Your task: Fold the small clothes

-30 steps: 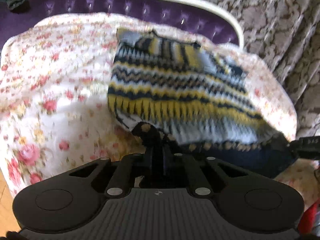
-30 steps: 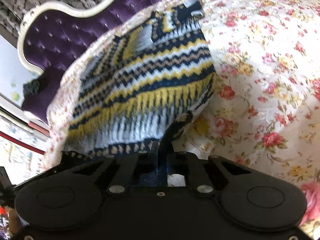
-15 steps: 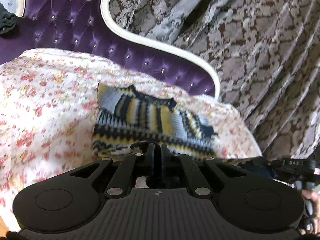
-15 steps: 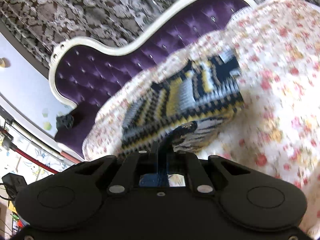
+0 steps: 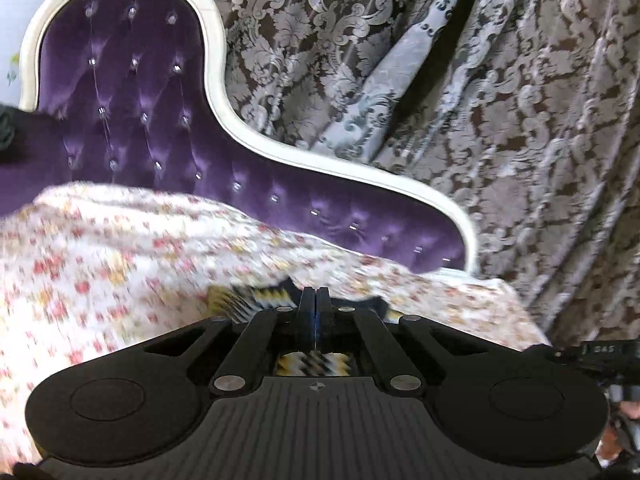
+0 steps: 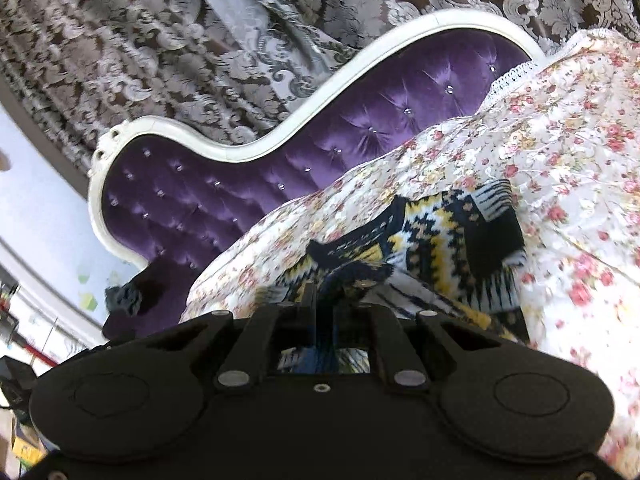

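A small knitted sweater (image 6: 448, 248) with yellow, navy, white and grey zigzag bands lies on the floral bedspread (image 6: 560, 152). My right gripper (image 6: 320, 300) is shut on the sweater's near hem, which is lifted and carried over the rest of the garment. My left gripper (image 5: 316, 300) is shut on the other end of that hem; only a blurred strip of the sweater (image 5: 256, 298) shows past its fingers, and more of it shows under the jaws. The rest of the sweater is hidden below the left gripper body.
A purple tufted headboard (image 5: 132, 120) with a white frame stands behind the bed, also in the right wrist view (image 6: 304, 152). Grey damask curtains (image 5: 480, 80) hang behind it. The other gripper (image 5: 600, 354) shows at the left view's right edge.
Both grippers have carried the held hem forward toward the headboard and tilted up. The sweater has gone from spread out to folded over itself, and far less of it shows.
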Demonstrator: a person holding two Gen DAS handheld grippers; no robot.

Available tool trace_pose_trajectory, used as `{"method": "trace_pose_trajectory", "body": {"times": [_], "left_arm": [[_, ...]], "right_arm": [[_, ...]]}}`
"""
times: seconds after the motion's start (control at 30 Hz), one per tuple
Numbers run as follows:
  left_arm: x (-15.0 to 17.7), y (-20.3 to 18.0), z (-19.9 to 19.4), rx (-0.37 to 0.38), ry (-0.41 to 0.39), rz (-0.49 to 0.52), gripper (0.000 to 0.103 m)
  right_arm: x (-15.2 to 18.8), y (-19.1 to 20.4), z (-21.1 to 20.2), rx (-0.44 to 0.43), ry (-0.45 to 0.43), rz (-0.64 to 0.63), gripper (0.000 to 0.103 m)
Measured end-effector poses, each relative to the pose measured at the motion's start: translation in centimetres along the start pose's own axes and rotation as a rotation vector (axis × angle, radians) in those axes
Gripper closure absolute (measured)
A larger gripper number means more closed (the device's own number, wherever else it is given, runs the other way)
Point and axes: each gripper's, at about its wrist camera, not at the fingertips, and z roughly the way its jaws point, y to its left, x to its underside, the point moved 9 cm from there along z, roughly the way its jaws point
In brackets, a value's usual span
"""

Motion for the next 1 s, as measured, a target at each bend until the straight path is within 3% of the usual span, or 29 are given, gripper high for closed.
{"method": "trace_pose_trajectory", "body": {"times": [0.13, 0.2, 0.27, 0.47, 0.67, 0.93, 1.0], "left_arm": [[1.5, 0.8, 2.0, -0.024, 0.052, 0.078, 0.101], [3.3, 1.4, 2.7, -0.025, 0.099, 0.109, 0.090], [5.6, 1.7, 3.7, -0.005, 0.168, 0.152, 0.073], [11.2, 0.4, 6.8, 0.039, 0.302, 0.372, 0.068], [13.6, 0.0, 10.2, 0.055, 0.396, 0.429, 0.067], [15.0, -1.8, 12.6, 0.120, 0.446, 0.519, 0.067], [15.4, -2.0, 12.8, 0.138, 0.463, 0.487, 0.081]], "right_arm": [[-0.4, -1.3, 2.6, 0.014, 0.013, 0.034, 0.089], [-0.5, -2.0, 3.6, 0.019, 0.020, 0.055, 0.089], [-0.3, -2.7, 4.4, 0.027, 0.028, 0.079, 0.089], [0.5, -3.6, 5.3, 0.048, 0.049, 0.094, 0.089], [0.7, -3.9, 5.2, 0.055, 0.049, 0.088, 0.089], [0.9, -4.3, 5.5, 0.065, 0.053, 0.086, 0.089], [1.0, -4.4, 5.5, 0.065, 0.054, 0.088, 0.089]]}}
